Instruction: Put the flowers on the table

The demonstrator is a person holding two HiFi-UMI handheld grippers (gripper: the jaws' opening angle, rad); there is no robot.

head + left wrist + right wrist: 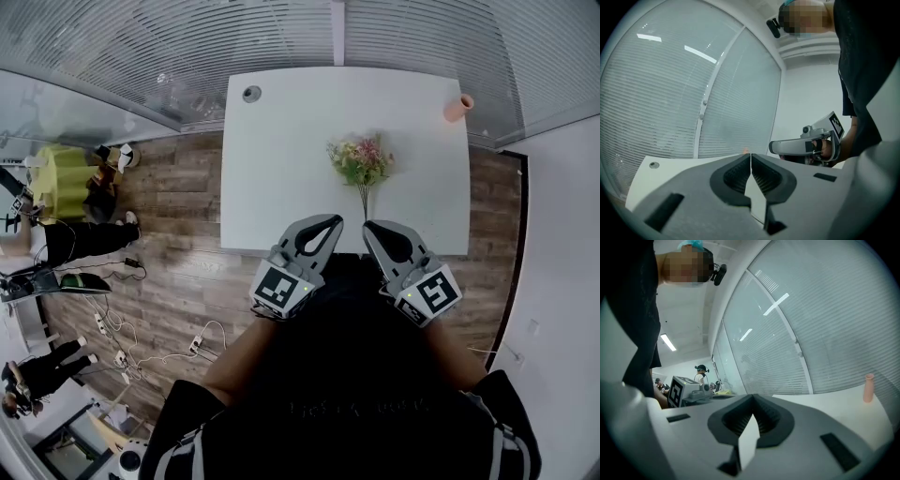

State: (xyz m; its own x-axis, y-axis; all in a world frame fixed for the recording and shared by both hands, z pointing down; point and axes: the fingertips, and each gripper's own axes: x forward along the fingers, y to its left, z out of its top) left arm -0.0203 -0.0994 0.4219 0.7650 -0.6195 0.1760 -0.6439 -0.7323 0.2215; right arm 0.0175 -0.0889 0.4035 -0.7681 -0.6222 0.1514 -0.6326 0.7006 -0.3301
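Note:
A bunch of pink and yellow flowers with a thin stem lies on the white table, right of its middle. Both grippers hang at the table's near edge, short of the stem's end. My left gripper is shut with nothing in it; in its own view the jaws meet tip to tip. My right gripper is also shut and empty, its jaws closed in the right gripper view. The flowers are hidden in both gripper views.
A pink vase stands at the table's far right corner, also seen as the pink vase in the right gripper view. A round cable port sits at the far left. Blinds and glass walls stand behind the table. Wooden floor, cables and people are to the left.

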